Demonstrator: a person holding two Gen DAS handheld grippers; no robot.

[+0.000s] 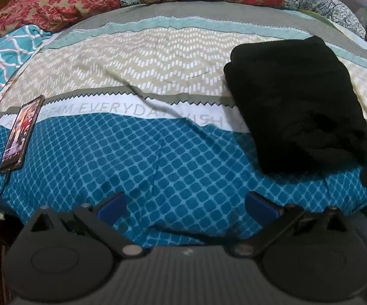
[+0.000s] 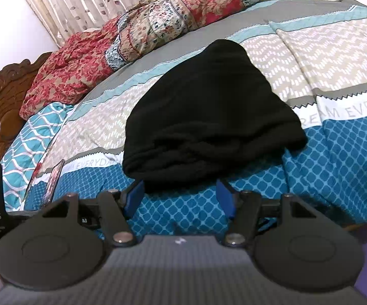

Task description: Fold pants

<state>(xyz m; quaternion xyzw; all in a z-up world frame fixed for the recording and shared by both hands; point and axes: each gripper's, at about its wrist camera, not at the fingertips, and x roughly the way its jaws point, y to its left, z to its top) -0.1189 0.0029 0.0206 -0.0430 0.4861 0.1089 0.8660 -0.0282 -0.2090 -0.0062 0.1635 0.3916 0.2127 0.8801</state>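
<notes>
1. The left gripper (image 1: pixel 186 203) hangs over the blue-patterned part of the bedspread (image 1: pixel 132 157), its jaws spread wide with nothing between them.
2. The right gripper (image 2: pixel 180 195) has its jaws parted and empty, just short of the pants' near edge.
3. The black pants (image 2: pixel 208 117) lie folded in a compact bundle on the bed.
4. A phone (image 1: pixel 22 137) rests on the bedspread, well apart from the pants.
5. Rumpled floral quilts (image 1: pixel 81 2) lie along the far side.

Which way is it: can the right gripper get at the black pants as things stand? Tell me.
Probably yes. The right gripper stands open just short of the folded black pants, nothing lies between them on the bedspread, and the phone sits well off to the side.
</notes>
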